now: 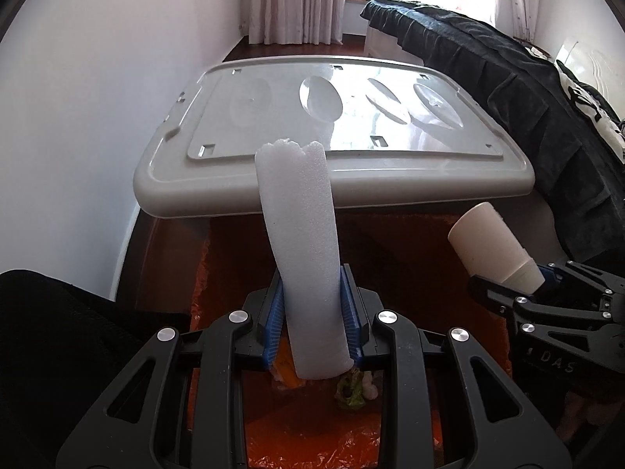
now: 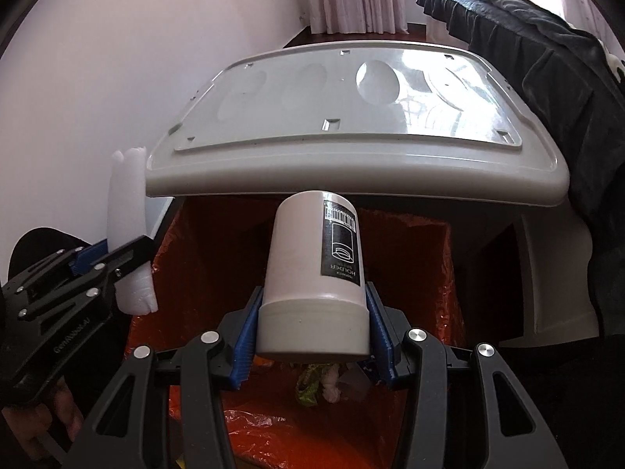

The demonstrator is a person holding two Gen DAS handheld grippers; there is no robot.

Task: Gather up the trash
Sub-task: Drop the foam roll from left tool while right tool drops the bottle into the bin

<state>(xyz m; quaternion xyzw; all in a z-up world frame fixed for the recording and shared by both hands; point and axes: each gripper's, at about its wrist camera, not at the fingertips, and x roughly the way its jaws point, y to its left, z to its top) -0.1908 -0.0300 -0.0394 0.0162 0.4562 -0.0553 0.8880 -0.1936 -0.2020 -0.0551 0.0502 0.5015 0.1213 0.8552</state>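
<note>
My left gripper (image 1: 312, 312) is shut on a white foam tube (image 1: 302, 242), which stands up between its blue pads over the open trash bin. The bin's orange liner (image 1: 371, 242) shows below, with scraps of trash (image 1: 353, 389) at the bottom. My right gripper (image 2: 314, 336) is shut on a white cylindrical container (image 2: 312, 273) with a black label, also held above the orange liner (image 2: 422, 258). In the right wrist view the left gripper (image 2: 111, 256) and its foam tube (image 2: 127, 203) appear at the left. From the left wrist, the right gripper (image 1: 539, 279) with the container (image 1: 492, 246) shows at the right.
The bin's grey lid (image 1: 332, 129) is tipped up behind the opening. A white wall (image 1: 97, 117) runs along the left. A bed with a dark cover (image 1: 527, 90) lies to the right. Curtains (image 1: 297, 0) hang at the far end. A person's hand (image 2: 47, 418) grips the left tool.
</note>
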